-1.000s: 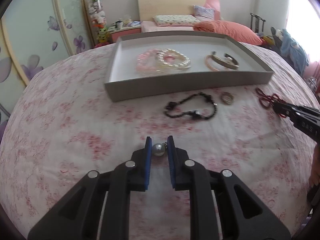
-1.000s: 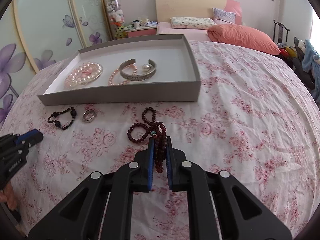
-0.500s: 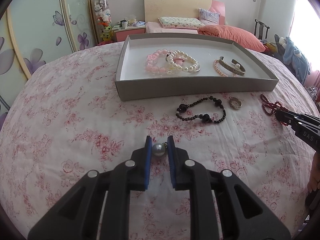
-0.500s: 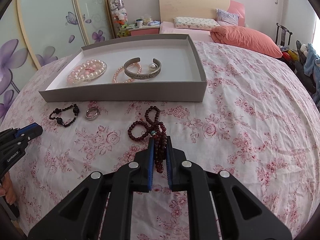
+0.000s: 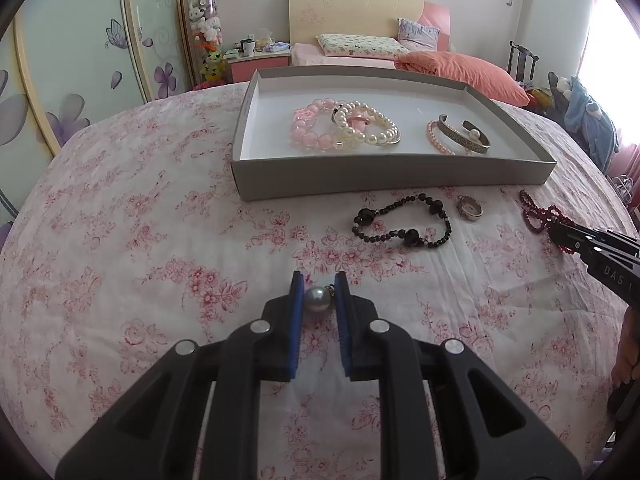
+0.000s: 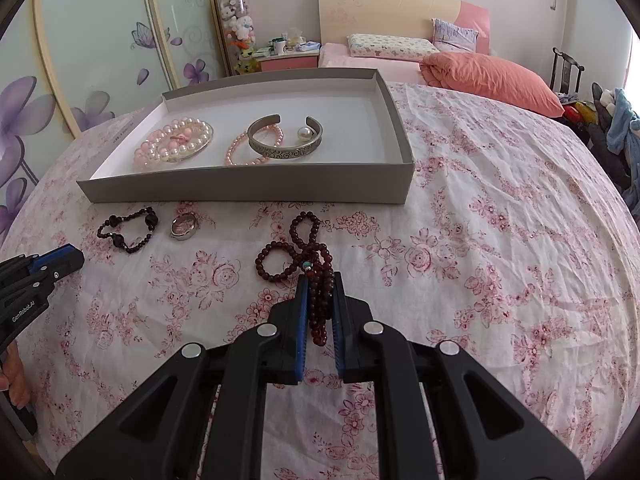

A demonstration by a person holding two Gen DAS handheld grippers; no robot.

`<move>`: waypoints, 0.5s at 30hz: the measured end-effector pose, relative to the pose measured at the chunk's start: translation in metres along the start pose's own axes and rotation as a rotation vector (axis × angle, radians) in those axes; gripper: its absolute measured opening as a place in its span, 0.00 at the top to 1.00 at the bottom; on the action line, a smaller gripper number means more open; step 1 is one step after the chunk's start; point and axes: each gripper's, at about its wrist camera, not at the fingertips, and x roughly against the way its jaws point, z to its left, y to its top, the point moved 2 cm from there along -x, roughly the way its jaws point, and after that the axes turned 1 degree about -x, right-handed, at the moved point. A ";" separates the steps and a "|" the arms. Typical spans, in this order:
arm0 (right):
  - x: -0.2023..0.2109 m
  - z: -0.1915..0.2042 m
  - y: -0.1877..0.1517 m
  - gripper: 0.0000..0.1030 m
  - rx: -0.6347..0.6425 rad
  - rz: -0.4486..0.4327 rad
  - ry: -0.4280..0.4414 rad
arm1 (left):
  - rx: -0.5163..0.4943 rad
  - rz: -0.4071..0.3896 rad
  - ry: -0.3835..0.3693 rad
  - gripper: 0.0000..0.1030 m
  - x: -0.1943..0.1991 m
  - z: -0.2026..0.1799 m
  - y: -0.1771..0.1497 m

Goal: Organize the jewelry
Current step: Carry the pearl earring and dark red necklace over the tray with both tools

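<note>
My left gripper (image 5: 319,284) is shut on a grey pearl pendant (image 5: 318,299), held just above the floral cloth. My right gripper (image 6: 320,284) is shut on a dark red bead string (image 6: 316,264), whose loops trail on the cloth in front of its tips. A grey tray (image 5: 392,184) (image 6: 248,190) lies beyond both and holds pink and pearl bracelets (image 5: 344,126) (image 6: 174,144) and a silver cuff (image 5: 464,138) (image 6: 284,146). In front of the tray lie a black bead bracelet (image 5: 400,222) (image 6: 128,228) and a metal ring (image 5: 470,208) (image 6: 184,226).
The pink floral cloth (image 5: 140,260) covers a round table. Each gripper shows at the edge of the other's view: the right gripper (image 5: 560,236), the left gripper (image 6: 68,260). Behind stand a bed (image 6: 460,68), a wardrobe with purple flowers (image 6: 100,48) and a chair (image 6: 566,72).
The left wrist view shifted a little and sharpened early on, then held steady. Both grippers keep the same grip and the jewelry on the cloth has not moved.
</note>
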 end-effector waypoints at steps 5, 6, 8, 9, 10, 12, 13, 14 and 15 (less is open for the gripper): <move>0.000 0.001 0.000 0.89 0.002 0.000 -0.003 | 0.004 0.000 -0.003 0.84 0.000 0.000 0.000; 0.000 0.002 0.000 0.89 0.010 -0.002 -0.014 | 0.008 -0.002 -0.007 0.84 0.000 0.001 0.000; 0.003 0.004 0.000 0.89 0.028 -0.019 -0.023 | 0.008 -0.004 -0.013 0.85 0.000 0.001 0.000; 0.007 0.007 0.000 0.90 0.037 -0.039 -0.023 | 0.006 -0.005 -0.015 0.85 0.000 0.001 0.000; 0.012 0.010 0.001 0.90 0.053 -0.073 -0.028 | 0.006 -0.004 -0.017 0.85 0.000 0.001 0.000; 0.019 0.011 0.000 0.90 0.073 -0.108 -0.033 | 0.015 0.001 -0.031 0.85 0.000 0.003 0.001; 0.023 0.012 0.002 0.90 0.078 -0.123 -0.028 | 0.023 0.004 -0.039 0.85 0.000 0.003 0.001; 0.026 0.012 0.003 0.91 0.078 -0.137 -0.021 | 0.029 0.005 -0.043 0.85 0.001 0.004 0.001; 0.030 0.012 0.004 0.91 0.078 -0.152 -0.017 | 0.031 0.001 -0.040 0.85 0.002 0.004 0.002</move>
